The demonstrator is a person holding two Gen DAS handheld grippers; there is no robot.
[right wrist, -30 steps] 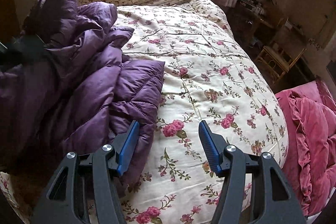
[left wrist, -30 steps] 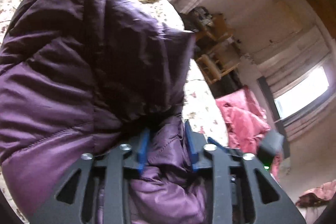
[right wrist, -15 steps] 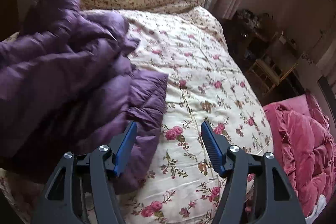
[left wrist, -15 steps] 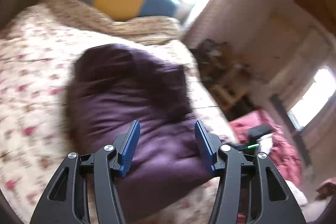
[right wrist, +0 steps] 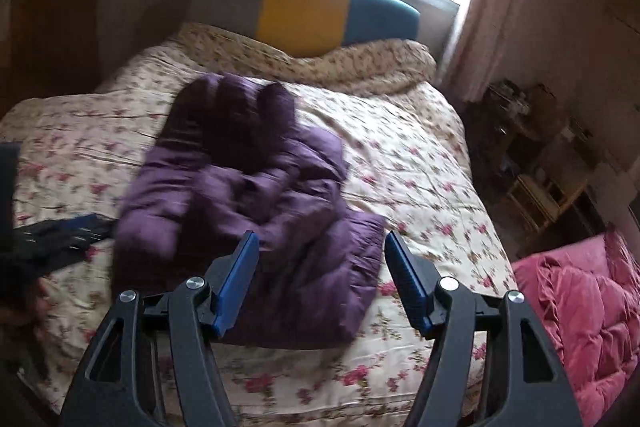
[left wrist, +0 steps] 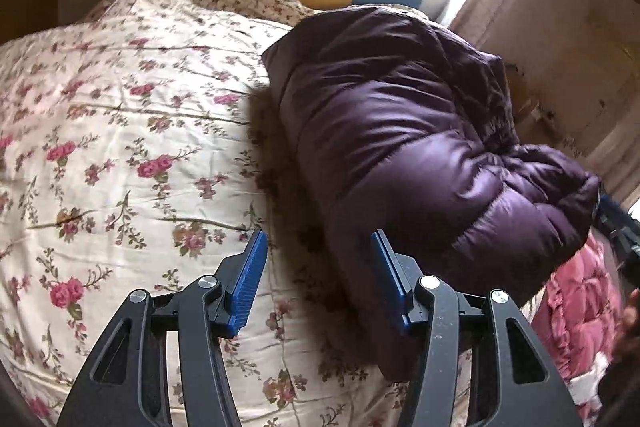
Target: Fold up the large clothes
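Purple quilted jacket [left wrist: 400, 147] found lying loose on the floral bedspread [left wrist: 120, 107], about mid-bed, with its near edge towards the foot. Well short of the striped headboard [right wrist: 304, 11] at the far end. Apart from the pink quilt [right wrist: 580, 307] off the bed's right side.

Condition of garment: bunched and puffed up, not flat. Doubled over itself in thick rolls, with one panel trailing out at the near right in the right wrist view. No clean edges, no squared outline. Sleeves not told apart from body. Far part blurred in the right wrist view, so detail there not confirmed.

Left gripper [left wrist: 318, 239]: jaws parted, just been opening, nothing clamped between them. Only bedspread and the jacket's near edge seen through the gap, pads not pressing on either.

Right gripper [right wrist: 320, 239]: jaws parted, just been opening, nothing held. Jacket seen beyond the gap, untouched.

Assessment: judged as an early or rough stage at best. Garment laid down and released, possibly doubled once. Remaining, by appearance: spreading and smoothing, bringing in sleeves, making tidy folds, squaring the finished bundle.
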